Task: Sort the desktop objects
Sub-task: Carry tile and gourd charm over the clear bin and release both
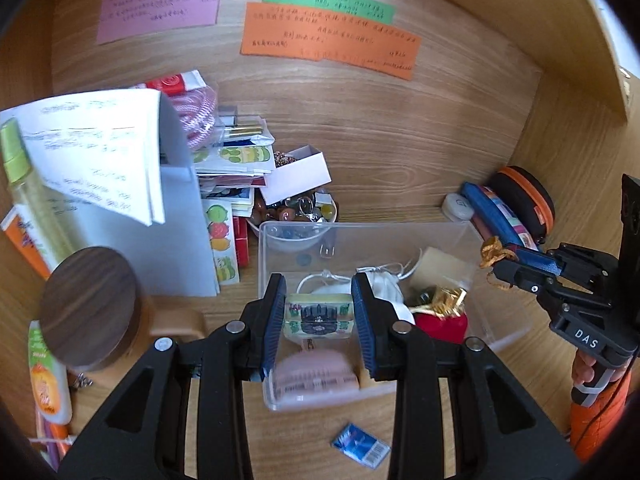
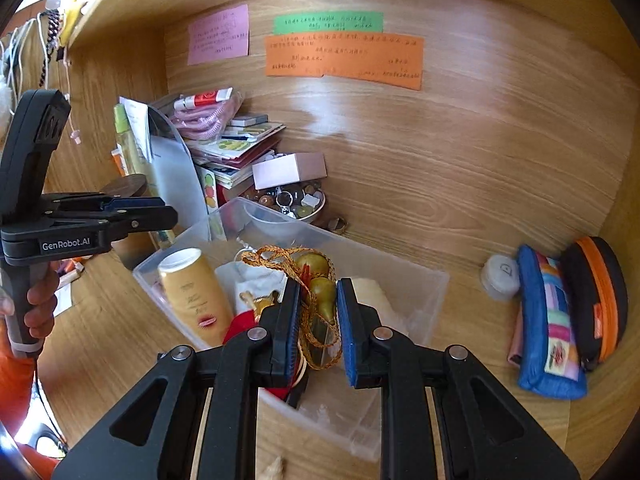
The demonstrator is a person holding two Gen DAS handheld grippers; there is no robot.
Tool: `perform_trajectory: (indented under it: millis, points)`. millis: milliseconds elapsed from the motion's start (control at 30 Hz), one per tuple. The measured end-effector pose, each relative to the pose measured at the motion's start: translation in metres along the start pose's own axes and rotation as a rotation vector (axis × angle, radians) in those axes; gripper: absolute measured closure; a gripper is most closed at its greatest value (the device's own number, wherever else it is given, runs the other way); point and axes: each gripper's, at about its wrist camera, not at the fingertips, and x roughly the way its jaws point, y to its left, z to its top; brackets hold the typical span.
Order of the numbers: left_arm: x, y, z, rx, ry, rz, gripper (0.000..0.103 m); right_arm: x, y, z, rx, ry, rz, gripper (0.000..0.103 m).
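Left wrist view: the left gripper (image 1: 319, 312) is clamped on a small printed block (image 1: 319, 315) above the clear bin (image 1: 476, 236); a blue packet (image 1: 361, 445) lies just outside the bin.

Right wrist view: the right gripper (image 2: 318, 322) is clamped on a gourd charm's gold cord (image 2: 310, 344) above the bin (image 2: 424, 280), which holds a tan bottle (image 2: 194, 294).

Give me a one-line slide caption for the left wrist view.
Left tongs grip a clear printed block above the clear plastic bin on the wooden desk.

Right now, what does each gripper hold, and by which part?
The left gripper holds a small clear block with a printed picture by its two side faces. The right gripper pinches the golden braided cord of a gourd charm.
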Motion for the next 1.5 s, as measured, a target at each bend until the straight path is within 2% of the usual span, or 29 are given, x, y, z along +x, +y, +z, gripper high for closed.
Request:
perform_trajectory:
  millis: [533,733,1067,1133,1233,1300,1367,1500]
  points:
    - [0.054,0.008,0.01,-0.004,0.1,-0.013,0.07,0.069,0.006,0.013,-0.067,0.136,0.018,0.087]
    - [0.067,0.011,0.007,-0.016,0.133,-0.03,0.07,0.079,0.011,0.01,-0.08,0.155,0.026,0.087]
    - [0.072,0.015,0.008,-0.032,0.144,-0.057,0.07,0.087,0.014,0.005,-0.086,0.165,0.03,0.086]
    - [0.072,0.015,0.008,-0.034,0.147,-0.061,0.07,0.087,0.015,0.004,-0.088,0.168,0.032,0.084]
    - [0.073,0.016,0.009,-0.034,0.15,-0.063,0.07,0.086,0.016,0.004,-0.094,0.161,0.023,0.076]
    - [0.073,0.015,0.009,-0.031,0.151,-0.059,0.07,0.084,0.016,0.005,-0.092,0.154,0.021,0.064]
    - [0.073,0.014,0.009,-0.027,0.151,-0.053,0.07,0.082,0.015,0.006,-0.089,0.144,0.015,0.058]
    - [0.071,0.014,0.01,-0.027,0.141,-0.044,0.068,0.076,0.016,0.01,-0.09,0.123,-0.005,0.055]
